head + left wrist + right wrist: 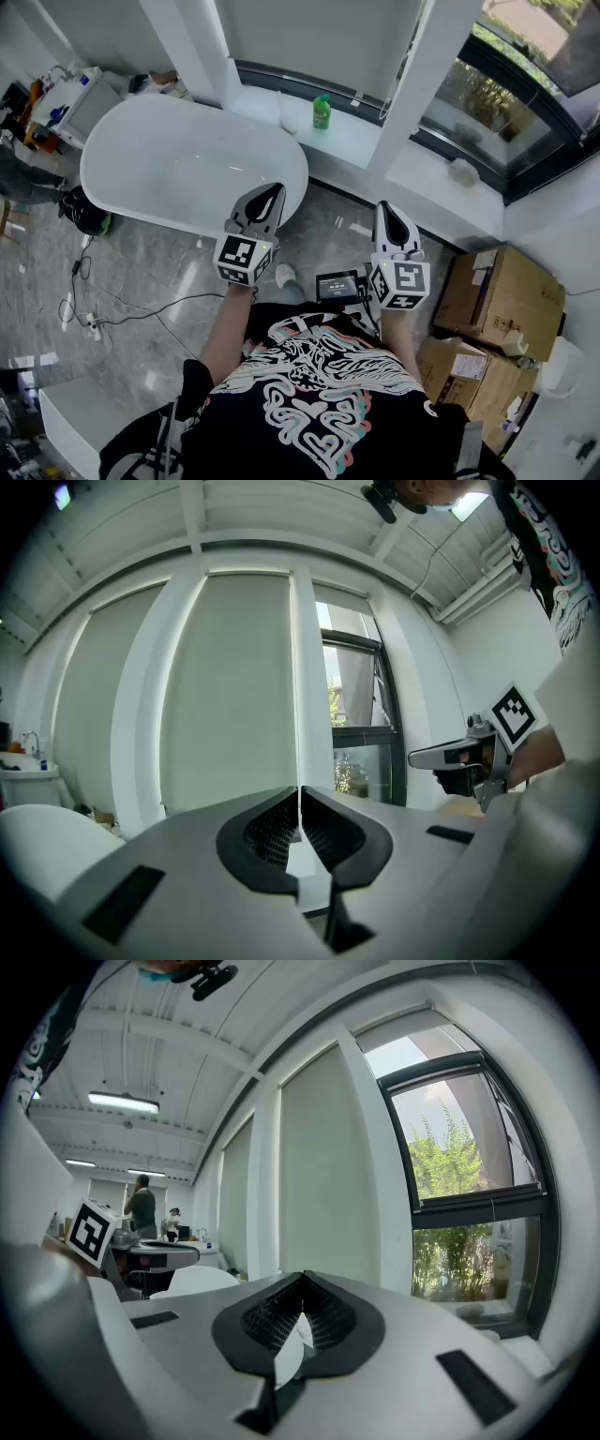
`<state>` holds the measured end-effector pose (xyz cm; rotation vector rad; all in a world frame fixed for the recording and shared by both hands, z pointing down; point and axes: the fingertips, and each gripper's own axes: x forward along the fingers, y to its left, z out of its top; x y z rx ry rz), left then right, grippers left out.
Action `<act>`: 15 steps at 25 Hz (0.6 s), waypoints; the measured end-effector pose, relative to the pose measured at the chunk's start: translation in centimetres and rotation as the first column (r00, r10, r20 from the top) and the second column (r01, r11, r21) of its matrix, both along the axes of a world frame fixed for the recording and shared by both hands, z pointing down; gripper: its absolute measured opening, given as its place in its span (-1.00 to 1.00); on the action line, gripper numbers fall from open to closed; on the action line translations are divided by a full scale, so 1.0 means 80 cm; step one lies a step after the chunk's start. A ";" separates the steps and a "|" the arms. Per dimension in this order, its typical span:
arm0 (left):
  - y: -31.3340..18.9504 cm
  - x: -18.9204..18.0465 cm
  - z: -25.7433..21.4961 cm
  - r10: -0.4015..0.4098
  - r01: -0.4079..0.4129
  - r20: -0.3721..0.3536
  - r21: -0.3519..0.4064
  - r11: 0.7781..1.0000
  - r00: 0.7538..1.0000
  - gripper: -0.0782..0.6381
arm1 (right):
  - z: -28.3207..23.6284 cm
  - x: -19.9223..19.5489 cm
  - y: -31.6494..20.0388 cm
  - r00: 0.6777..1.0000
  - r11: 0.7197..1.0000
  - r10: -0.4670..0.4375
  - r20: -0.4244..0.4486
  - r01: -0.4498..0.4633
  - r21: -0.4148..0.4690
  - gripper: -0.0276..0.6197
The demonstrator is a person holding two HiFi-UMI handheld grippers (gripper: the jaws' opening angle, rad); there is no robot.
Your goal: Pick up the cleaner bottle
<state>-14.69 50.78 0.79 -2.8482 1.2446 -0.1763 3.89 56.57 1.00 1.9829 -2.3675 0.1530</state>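
Close to the body, the left gripper [273, 191] and right gripper [387, 210] sit level, jaws pressed together on nothing. Ahead, past the bathtub [94, 161], the green cleaner bottle [322, 112] stands on the windowsill [361, 136]. It is probably light, slick plastic, best pinched mid-body.

No legible txt; box label [466, 365] too blurry.
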 end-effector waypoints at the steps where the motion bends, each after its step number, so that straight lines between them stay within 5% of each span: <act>1: 0.004 -0.001 -0.001 -0.002 0.002 -0.001 0.002 1.000 1.000 -0.72 | 0.001 0.000 0.004 1.000 1.000 0.001 0.001 -0.001 -0.001 -0.83; 15: 0.013 0.004 0.003 -0.023 0.023 -0.002 0.004 1.000 1.000 -0.72 | 0.006 0.017 0.014 1.000 1.000 0.015 0.023 -0.016 0.013 -0.83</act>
